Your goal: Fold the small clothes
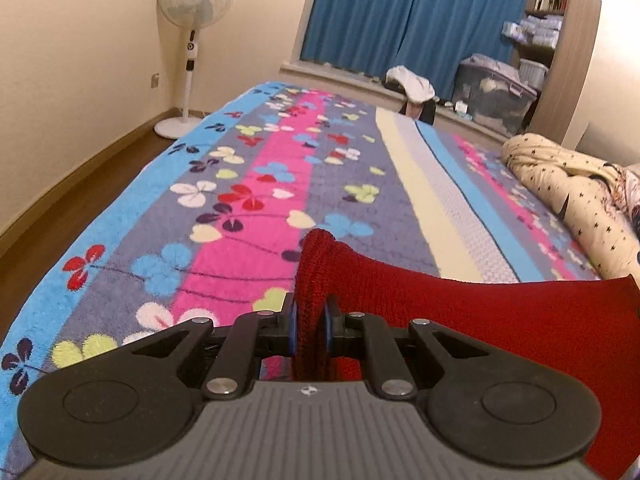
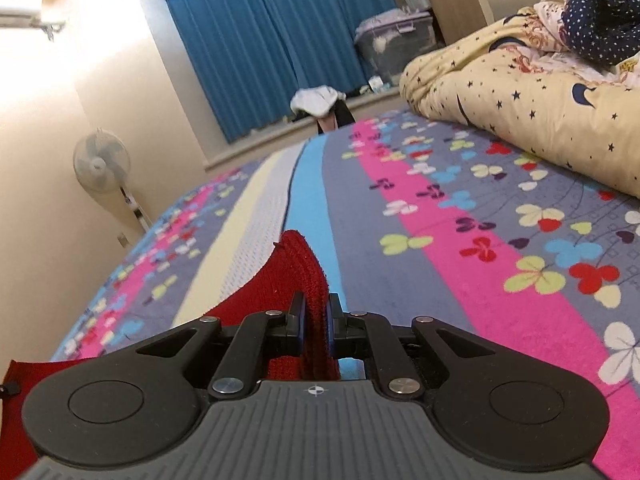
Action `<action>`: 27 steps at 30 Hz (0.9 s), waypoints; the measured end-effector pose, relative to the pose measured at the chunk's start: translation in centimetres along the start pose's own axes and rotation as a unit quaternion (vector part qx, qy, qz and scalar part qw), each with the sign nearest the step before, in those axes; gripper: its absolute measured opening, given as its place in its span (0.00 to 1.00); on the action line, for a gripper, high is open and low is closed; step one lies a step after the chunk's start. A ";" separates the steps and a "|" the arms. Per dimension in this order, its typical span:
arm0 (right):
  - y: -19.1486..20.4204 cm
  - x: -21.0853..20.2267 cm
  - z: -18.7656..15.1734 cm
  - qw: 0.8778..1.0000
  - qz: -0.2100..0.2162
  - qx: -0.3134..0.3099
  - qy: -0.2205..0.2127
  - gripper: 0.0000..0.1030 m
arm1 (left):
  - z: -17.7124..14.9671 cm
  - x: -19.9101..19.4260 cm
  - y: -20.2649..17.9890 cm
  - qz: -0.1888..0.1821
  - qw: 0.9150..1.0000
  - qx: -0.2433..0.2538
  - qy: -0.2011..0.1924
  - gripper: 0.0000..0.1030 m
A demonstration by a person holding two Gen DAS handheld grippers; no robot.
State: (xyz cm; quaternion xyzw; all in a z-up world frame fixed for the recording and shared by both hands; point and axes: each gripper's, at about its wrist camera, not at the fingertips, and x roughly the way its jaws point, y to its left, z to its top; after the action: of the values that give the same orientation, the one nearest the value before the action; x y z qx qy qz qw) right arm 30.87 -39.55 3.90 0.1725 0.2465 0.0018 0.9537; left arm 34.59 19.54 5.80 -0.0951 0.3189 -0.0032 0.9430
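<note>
Two grippers share one red knit garment (image 1: 460, 308), which occupies the lower centre and lower right of the left wrist view above the flowered bedspread (image 1: 224, 216). Likely risks: a thin pinch of edge may slip free, or uneven pulling may skew the fold. Left gripper (image 1: 310, 320) is clamped nearly closed on a bunched corner; right gripper (image 2: 316, 320), lower centre, is likewise pinched tight on the opposite corner.

Floral bedspread (image 1: 224, 216); star-print quilt (image 2: 520, 120)
</note>
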 end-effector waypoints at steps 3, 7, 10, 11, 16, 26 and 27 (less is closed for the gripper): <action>0.0 0.7 -0.4 1.000 -0.010 0.002 0.010 0.09 | 0.0 0.4 0.2 0.000 1.000 -0.001 0.001 0.13; 0.4 0.2 -0.4 1.000 -0.011 -0.004 -0.003 0.09 | 0.2 0.7 0.4 -0.003 1.000 -0.009 -0.005 0.13; 0.2 0.6 -0.7 1.000 -0.023 -0.005 0.011 0.10 | 0.0 1.5 0.7 -0.004 1.000 -0.013 0.010 0.13; -0.1 1.4 -1.0 0.999 -0.030 -0.002 0.035 0.11 | -0.1 1.9 0.8 -0.004 1.000 -0.015 0.023 0.15; -1.6 3.3 -2.6 0.985 -0.095 0.012 0.144 0.18 | -0.7 2.7 2.1 0.002 0.996 -0.055 0.075 0.26; -2.9 -5.4 -2.5 0.986 -0.011 0.092 0.142 0.51 | -1.6 -4.5 3.3 -0.075 0.984 -0.099 0.130 0.50; -2.7 -5.9 -2.8 0.985 -0.014 0.086 0.151 0.52 | -2.1 -5.4 3.2 -0.079 0.982 -0.100 0.139 0.55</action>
State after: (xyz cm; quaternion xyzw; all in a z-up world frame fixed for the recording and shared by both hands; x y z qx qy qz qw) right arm 24.21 -41.69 3.50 0.2479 0.3892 -0.0072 0.8872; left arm 28.89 22.68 6.81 -0.2124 0.4371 -0.0588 0.8720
